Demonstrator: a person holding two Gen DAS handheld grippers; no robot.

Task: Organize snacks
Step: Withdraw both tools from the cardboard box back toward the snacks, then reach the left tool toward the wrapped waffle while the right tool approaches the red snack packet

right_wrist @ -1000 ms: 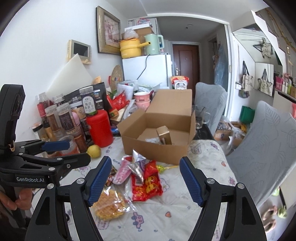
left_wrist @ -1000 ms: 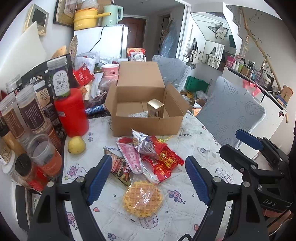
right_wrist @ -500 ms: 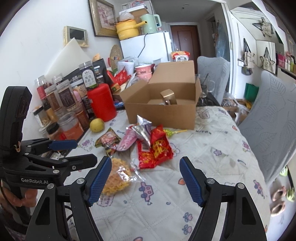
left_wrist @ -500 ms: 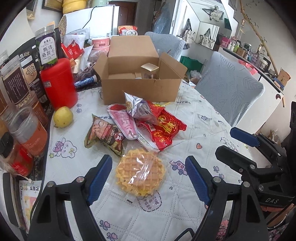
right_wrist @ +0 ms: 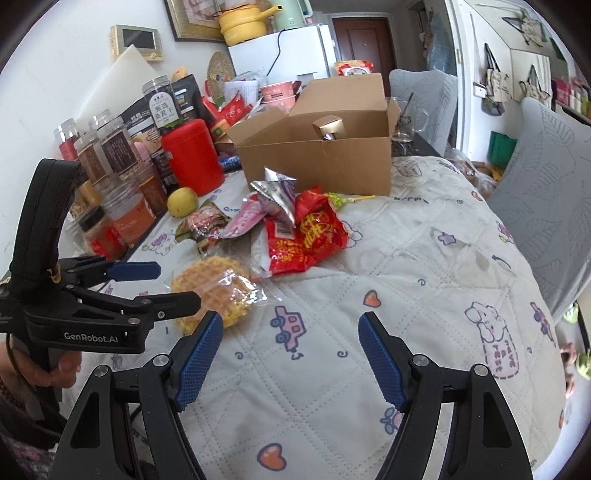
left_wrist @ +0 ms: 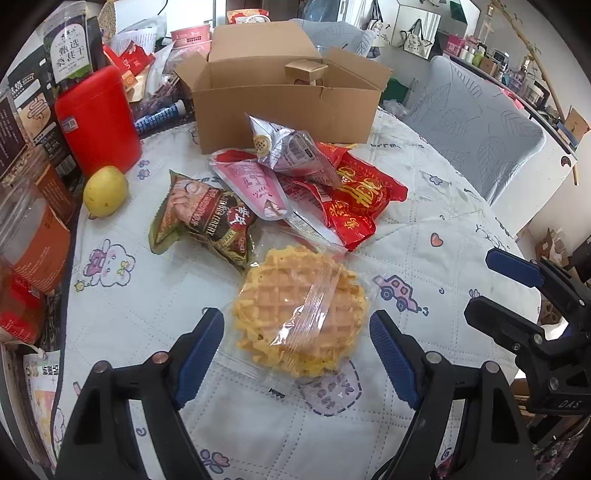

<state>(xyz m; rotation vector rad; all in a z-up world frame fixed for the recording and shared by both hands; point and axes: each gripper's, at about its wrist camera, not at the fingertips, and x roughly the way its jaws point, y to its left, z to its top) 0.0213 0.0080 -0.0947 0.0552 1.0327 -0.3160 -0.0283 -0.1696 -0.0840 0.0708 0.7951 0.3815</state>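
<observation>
1. Wrapped waffle (left_wrist: pixel 301 314) flat on the quilted tablecloth (left_wrist: pixel 424 229), between the spread blue pads of the left gripper (left_wrist: pixel 297 354), untouched.
2. Behind it, left to right: lemon (left_wrist: pixel 105 190), dark snack bag (left_wrist: pixel 207 218), pink pouch (left_wrist: pixel 255 184), silver packet (left_wrist: pixel 291 151), red packet (left_wrist: pixel 354 199).
3. Open cardboard box (left_wrist: pixel 284 107) beyond the pile.
4. Right gripper (right_wrist: pixel 290 360) wide open over bare cloth, holding nothing.

You've got a red canister (left_wrist: pixel 96 120) upright at the table's (right_wrist: pixel 424 280) left edge, a dark labelled jar (left_wrist: pixel 68 51) on top of it, a yellow lemon (left_wrist: pixel 105 190) just in front. Clear spice jars (right_wrist: pixel 110 147) crowd the wall side behind. Grey leaf-print chair (left_wrist: pixel 476 122) sits right of the quilted tablecloth; white fridge (right_wrist: pixel 284 55) at the back carries a yellow pot (right_wrist: pixel 242 22).
</observation>
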